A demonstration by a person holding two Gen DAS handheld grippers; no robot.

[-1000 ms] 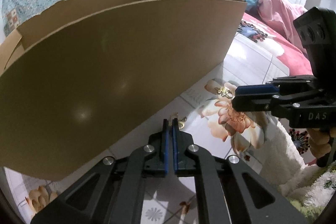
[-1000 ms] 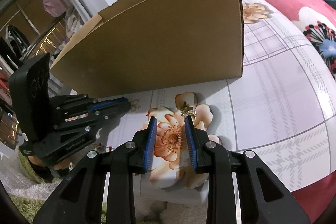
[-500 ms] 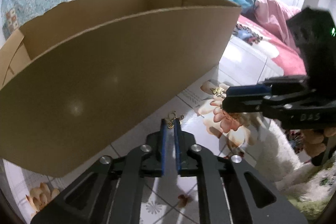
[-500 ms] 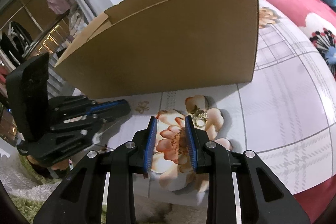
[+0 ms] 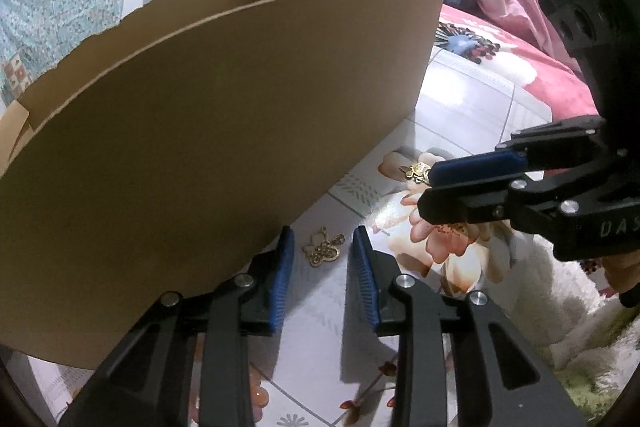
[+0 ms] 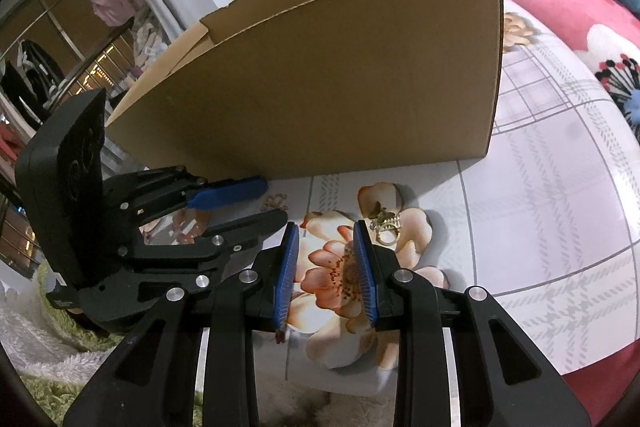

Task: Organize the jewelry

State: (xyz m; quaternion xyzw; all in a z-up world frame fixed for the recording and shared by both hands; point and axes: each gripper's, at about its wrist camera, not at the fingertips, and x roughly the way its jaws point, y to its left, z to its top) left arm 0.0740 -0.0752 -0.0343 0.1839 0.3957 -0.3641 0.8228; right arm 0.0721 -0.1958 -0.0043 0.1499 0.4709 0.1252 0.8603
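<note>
A gold pendant [image 5: 322, 247] lies on the flowered bedsheet just ahead of my left gripper [image 5: 323, 243], which is open with nothing between its pads. A gold ring with a small charm [image 6: 385, 223] lies on the sheet just right of the right fingertip of my right gripper [image 6: 326, 239], which is open and empty. The ring also shows in the left wrist view [image 5: 417, 171] beside the right gripper [image 5: 430, 191]. The left gripper [image 6: 272, 201] shows in the right wrist view, low over the sheet. A large open cardboard box [image 5: 224, 107] stands just behind both pieces.
The box [image 6: 320, 87] fills the middle of both views, its open top above gripper height. The bed [image 6: 560, 167] carries pink and blue blankets [image 5: 516, 39], and a person sits at its far end. A fluffy rug [image 6: 48, 355] lies below the bed edge.
My left gripper has opened; it was shut a second ago and the pendant now lies free just ahead of its pads. My right gripper has stayed open and shifted slightly left of the ring.
</note>
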